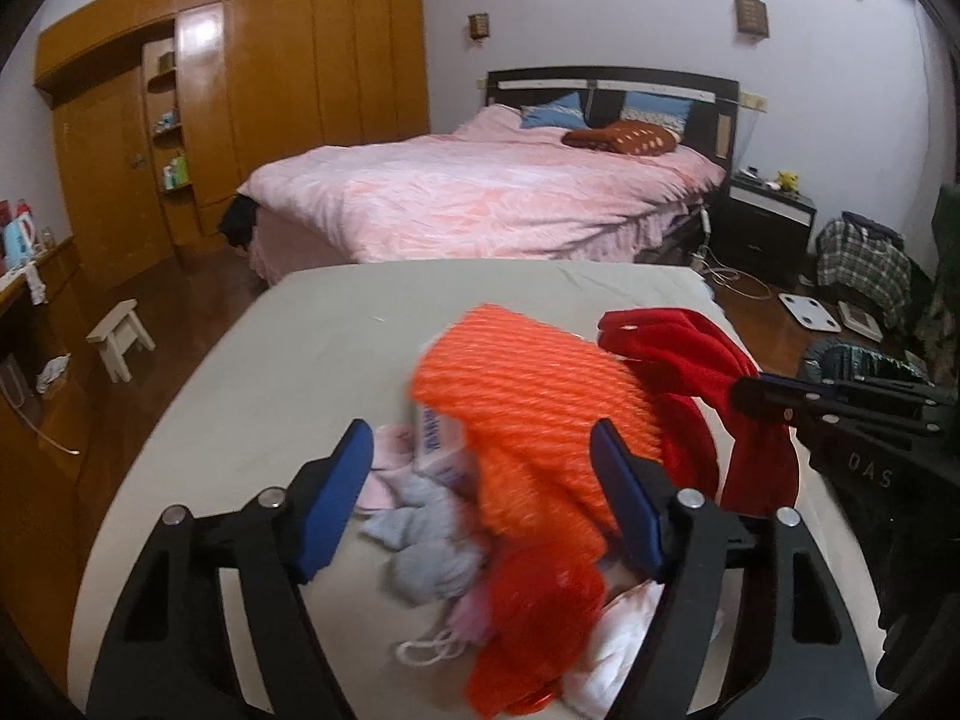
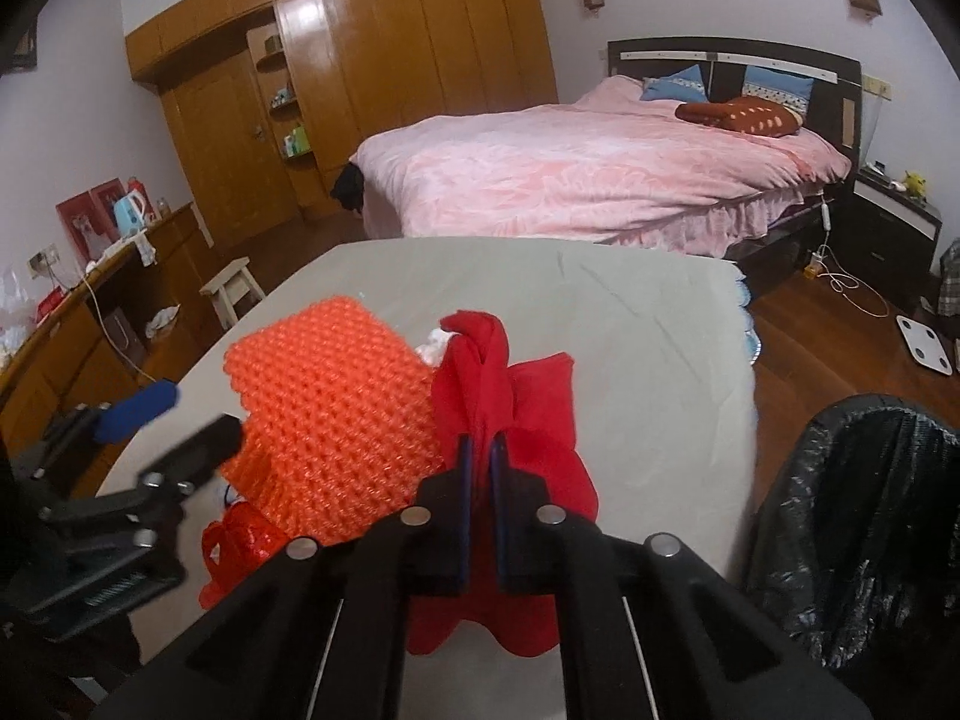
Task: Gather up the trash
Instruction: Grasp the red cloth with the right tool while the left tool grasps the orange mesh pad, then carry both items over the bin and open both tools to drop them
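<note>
An orange foam net sleeve [image 1: 528,396] lies on a pile on the grey table [image 1: 288,360]; it also shows in the right wrist view [image 2: 336,408]. My left gripper [image 1: 480,480] is open, its jaws on either side of the orange net's near end. My right gripper [image 2: 480,450] is shut on a red cloth [image 2: 510,402], which also shows in the left wrist view [image 1: 690,372]. A red plastic bag [image 1: 540,618], grey and pink socks [image 1: 420,528], a small box [image 1: 438,444] and white cloth [image 1: 624,630] lie beneath.
A bin lined with a black bag [image 2: 864,516] stands at the table's right. A pink bed [image 1: 480,198], a wooden wardrobe [image 1: 270,90], a white stool [image 1: 120,336], a sideboard at the left and a scale [image 1: 810,312] on the floor surround the table.
</note>
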`<state>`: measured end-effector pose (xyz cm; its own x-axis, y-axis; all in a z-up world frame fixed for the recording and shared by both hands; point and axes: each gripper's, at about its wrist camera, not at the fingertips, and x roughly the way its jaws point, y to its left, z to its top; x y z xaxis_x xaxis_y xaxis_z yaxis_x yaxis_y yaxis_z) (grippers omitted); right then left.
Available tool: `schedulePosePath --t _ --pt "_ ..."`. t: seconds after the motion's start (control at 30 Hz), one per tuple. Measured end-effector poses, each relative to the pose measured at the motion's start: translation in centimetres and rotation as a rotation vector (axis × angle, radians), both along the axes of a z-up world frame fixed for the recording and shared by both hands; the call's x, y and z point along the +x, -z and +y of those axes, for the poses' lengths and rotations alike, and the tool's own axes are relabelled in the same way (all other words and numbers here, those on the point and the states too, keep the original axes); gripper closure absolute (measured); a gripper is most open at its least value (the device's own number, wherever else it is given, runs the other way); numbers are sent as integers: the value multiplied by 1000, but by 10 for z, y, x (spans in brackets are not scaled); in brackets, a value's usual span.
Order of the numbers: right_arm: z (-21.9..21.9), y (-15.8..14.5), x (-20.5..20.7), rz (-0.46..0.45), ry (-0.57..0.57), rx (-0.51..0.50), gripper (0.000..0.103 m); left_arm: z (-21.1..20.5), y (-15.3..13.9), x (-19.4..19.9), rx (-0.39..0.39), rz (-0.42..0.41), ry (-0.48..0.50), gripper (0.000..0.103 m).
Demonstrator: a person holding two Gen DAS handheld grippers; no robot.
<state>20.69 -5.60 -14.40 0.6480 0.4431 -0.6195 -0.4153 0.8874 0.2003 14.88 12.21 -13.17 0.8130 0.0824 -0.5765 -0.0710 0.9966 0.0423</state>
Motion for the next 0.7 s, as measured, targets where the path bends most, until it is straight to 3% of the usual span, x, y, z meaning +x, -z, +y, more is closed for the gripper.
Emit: schedulePosePath --t 0.2,0.33,0.47,0.7 --pt "-3 0 5 8 5 -6 97 -8 8 21 -38 36 40 46" --pt "-6 -3 7 6 3 -1 97 -12 5 26 -44 26 58 74" --pt "-9 -10 7 -5 2 13 97 -14 -2 25 -47 5 75 87" --pt "-12 -24 1 -30 -4 27 97 -20 -17 14 -64 -28 96 91"
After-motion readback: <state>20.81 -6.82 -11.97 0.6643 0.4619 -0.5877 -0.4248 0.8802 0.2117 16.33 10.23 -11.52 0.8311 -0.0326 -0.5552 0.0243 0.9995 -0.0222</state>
